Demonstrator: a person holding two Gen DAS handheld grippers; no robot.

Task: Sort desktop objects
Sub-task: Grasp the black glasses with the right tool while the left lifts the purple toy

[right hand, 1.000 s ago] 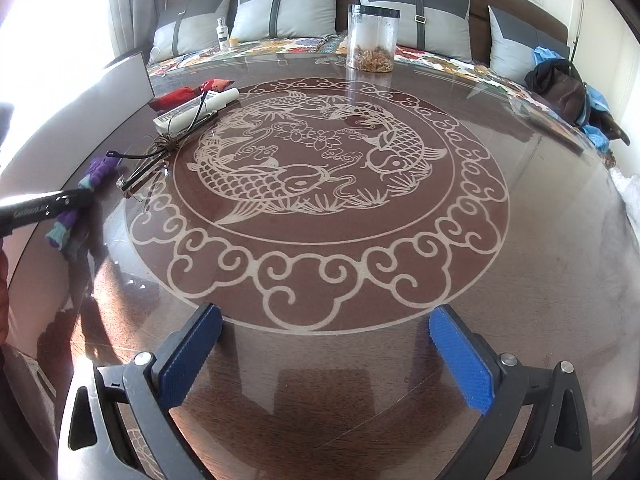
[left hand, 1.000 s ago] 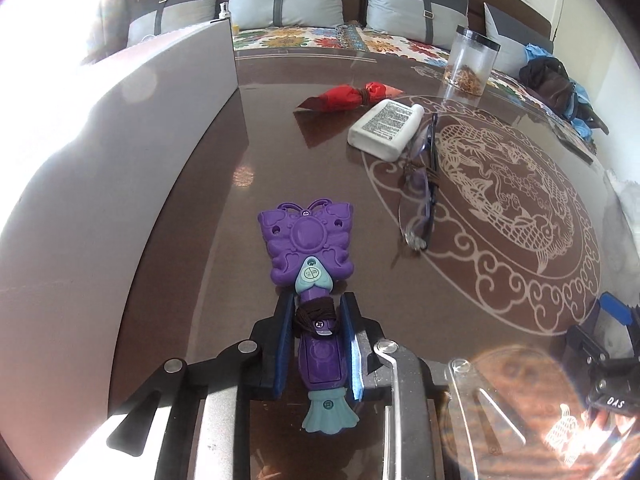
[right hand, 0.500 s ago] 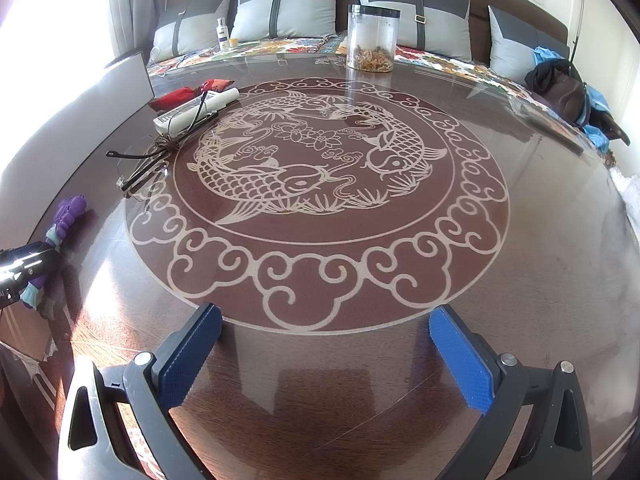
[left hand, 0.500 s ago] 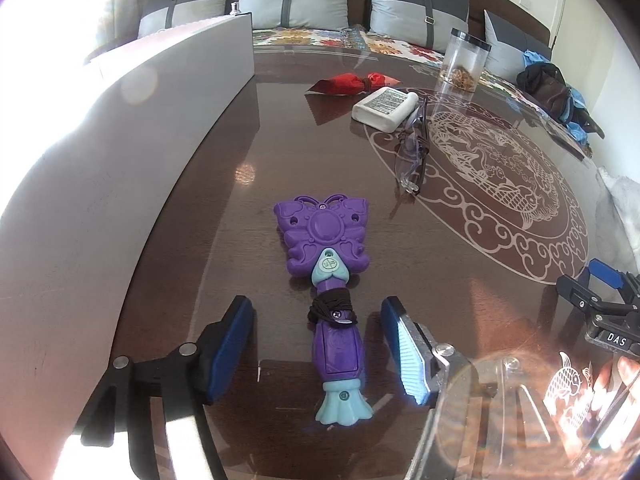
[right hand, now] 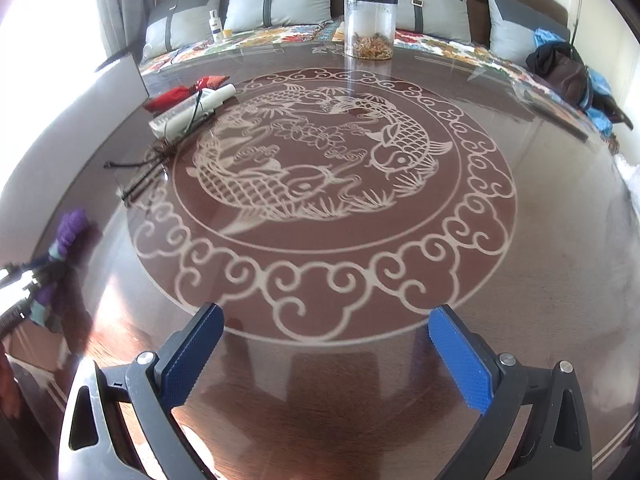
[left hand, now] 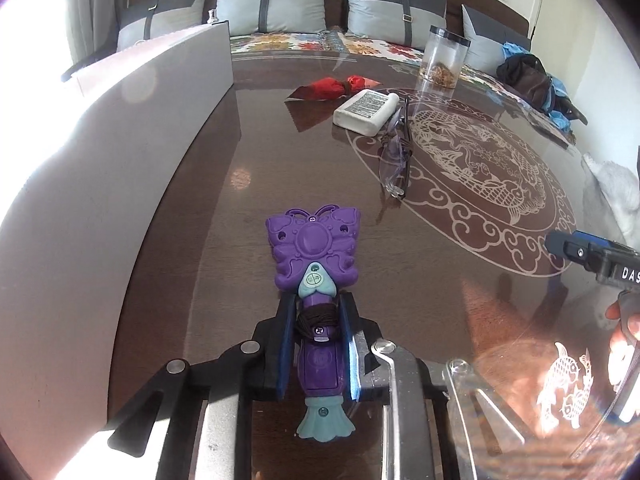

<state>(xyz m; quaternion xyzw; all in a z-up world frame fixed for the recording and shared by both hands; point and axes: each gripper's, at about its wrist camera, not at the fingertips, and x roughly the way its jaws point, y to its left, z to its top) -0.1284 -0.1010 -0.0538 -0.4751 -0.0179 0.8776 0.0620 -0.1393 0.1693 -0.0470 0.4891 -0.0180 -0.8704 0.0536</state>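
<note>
Clamping the handle of a purple butterfly toy (left hand: 316, 280), the left gripper (left hand: 316, 312) has both blue pads pressed against it, and the toy lies on the glass-topped table (left hand: 200, 208). The right gripper (right hand: 324, 344) hangs above the bare tabletop with jaws spread wide and empty. Farther off lie folded eyeglasses (left hand: 396, 152), then a white bottle (left hand: 366, 110) on its side just beside a red cloth bundle (left hand: 332, 88). A clear jar (left hand: 444, 58) stands near the far edge.
</note>
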